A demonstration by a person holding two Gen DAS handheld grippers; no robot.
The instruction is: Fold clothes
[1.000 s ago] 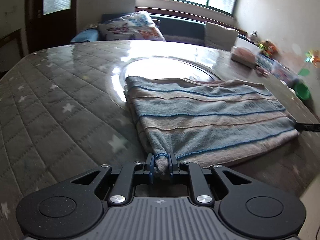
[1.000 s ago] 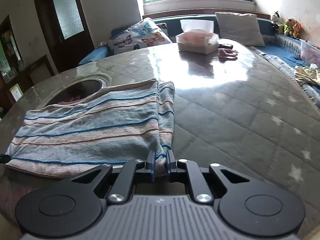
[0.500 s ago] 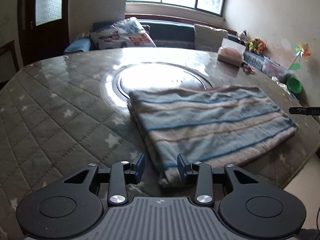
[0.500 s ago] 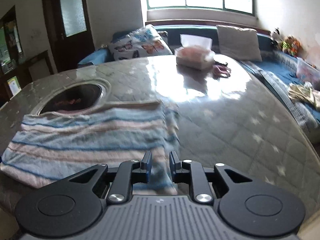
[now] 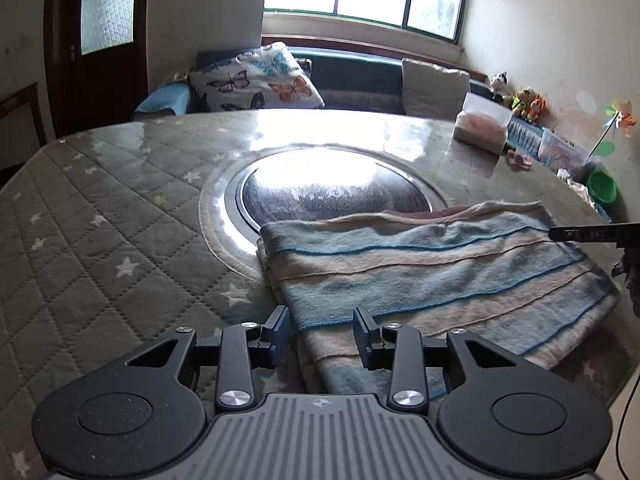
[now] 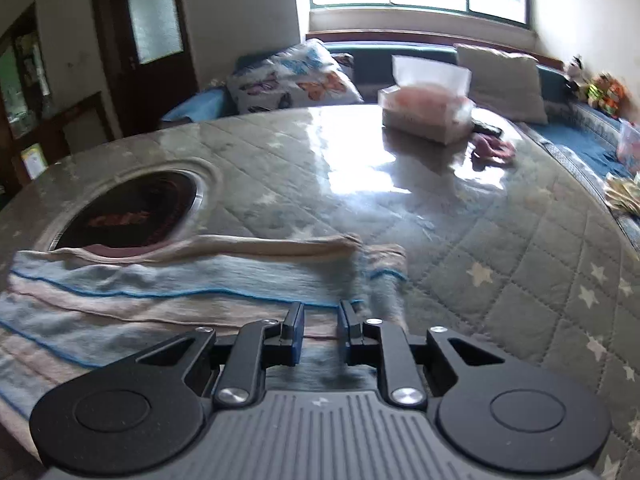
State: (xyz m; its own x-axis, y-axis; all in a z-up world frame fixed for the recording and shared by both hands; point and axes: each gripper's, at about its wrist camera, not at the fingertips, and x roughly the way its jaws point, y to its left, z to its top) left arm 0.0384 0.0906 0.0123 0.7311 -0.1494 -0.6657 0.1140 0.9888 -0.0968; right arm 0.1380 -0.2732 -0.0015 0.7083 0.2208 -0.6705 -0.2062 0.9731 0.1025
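The striped cloth (image 5: pixel 432 276) lies folded on the near part of the table (image 5: pixel 100 216), its far edge lapping the round inset (image 5: pixel 332 184). The left gripper (image 5: pixel 320 326) is released, fingers spread above the cloth's near left corner, holding nothing. The right gripper (image 6: pixel 320 320) is also parted and empty, over the near right end. The cloth looks soft, thick and limp, so it would likely sag and slide; best pinched at both corners, through all layers

Striped towel (image 5: pixel 432 276) (image 6: pixel 168 296) – blue/pink/cream, folded flat – lying on table w/ far edge overlapping round inset.
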